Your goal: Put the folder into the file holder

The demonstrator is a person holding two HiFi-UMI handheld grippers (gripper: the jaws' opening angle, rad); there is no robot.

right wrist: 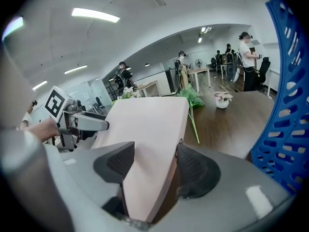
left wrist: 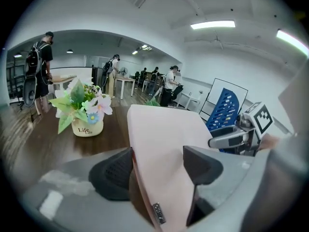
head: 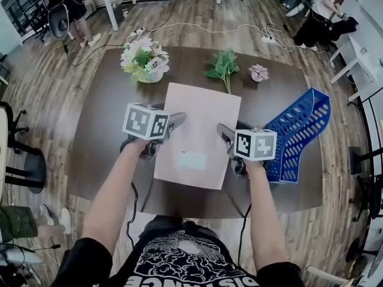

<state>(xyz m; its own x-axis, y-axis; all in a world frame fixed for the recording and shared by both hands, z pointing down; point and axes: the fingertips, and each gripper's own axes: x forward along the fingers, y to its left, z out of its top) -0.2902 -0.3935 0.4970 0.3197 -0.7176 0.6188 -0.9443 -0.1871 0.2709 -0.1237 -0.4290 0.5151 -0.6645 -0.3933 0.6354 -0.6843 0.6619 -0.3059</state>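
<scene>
Tools both loaded: left tool [head: 175, 122] and right tool [head: 224, 131] each clamp a long side edge of the folder [head: 197, 130], which is raised off the counter [head: 102, 100]. Its long axis runs away from the person. File holder [head: 299, 133] stands on the counter to the folder's right, so the right tool is nearer. Count: one counter, one file holder, one folder, two tools.
</scene>
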